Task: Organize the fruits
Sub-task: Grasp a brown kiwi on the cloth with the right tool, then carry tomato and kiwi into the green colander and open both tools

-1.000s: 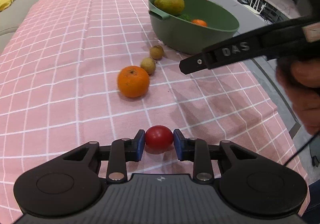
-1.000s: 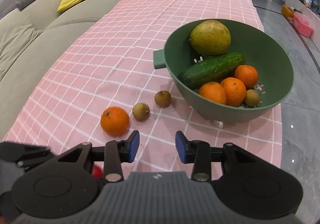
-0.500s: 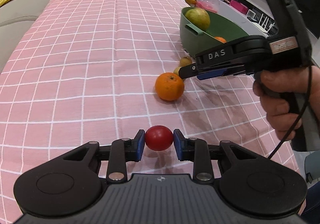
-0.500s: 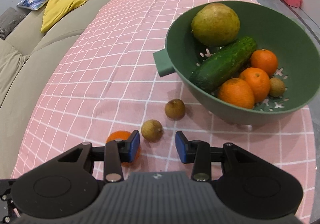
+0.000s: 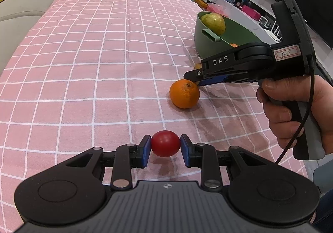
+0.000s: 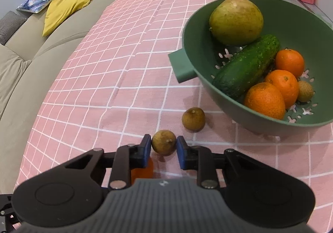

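My left tool (image 5: 165,147) is clamped on the red tomato (image 5: 165,146), pads touching both sides, just above the counter (image 5: 83,66). My right tool (image 6: 163,146) has just been closing: its blue pads now pinch the small brown fruit (image 6: 163,142) that sat loose between wider jaws half a second ago. A second brown fruit (image 6: 193,118) lies near, beside the green bowl (image 6: 208,54). The orange (image 5: 184,96) is mostly hidden under my right tool; only a sliver shows in the right wrist view. Bowl's right rim is cut off.
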Demonstrator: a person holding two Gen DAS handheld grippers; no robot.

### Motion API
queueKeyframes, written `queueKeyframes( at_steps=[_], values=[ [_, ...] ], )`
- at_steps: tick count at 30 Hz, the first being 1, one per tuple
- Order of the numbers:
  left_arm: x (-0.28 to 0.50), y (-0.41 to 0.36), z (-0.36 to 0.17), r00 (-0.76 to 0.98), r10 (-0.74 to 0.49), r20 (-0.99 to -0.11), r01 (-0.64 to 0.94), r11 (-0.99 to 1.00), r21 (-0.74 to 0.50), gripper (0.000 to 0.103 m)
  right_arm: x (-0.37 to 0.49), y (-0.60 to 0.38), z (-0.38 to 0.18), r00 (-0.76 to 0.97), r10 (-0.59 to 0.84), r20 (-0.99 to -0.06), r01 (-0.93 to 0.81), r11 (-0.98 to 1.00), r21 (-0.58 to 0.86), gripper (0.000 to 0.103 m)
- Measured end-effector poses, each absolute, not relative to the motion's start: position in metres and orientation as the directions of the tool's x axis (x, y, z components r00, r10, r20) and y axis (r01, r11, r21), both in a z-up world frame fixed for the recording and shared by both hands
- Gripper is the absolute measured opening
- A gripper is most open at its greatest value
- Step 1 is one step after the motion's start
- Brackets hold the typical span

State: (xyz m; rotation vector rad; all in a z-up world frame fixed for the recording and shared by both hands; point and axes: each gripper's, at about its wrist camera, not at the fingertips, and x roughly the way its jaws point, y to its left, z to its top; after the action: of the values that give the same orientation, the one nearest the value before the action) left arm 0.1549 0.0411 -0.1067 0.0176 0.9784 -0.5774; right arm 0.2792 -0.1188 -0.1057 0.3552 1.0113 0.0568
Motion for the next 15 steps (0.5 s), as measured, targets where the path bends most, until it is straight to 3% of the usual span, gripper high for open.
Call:
queueKeyframes(
  at_steps=[15],
  values=[
    [0.155, 0.021, -0.077, 0.448, -0.431, -0.784, 0.512, 0.842, -0.17, 0.034, 0.262, -0.128, -0.072, 0.58, 0.257, -0.773, 0.083, 0.925, 0.37, 0.022]
  ],
)
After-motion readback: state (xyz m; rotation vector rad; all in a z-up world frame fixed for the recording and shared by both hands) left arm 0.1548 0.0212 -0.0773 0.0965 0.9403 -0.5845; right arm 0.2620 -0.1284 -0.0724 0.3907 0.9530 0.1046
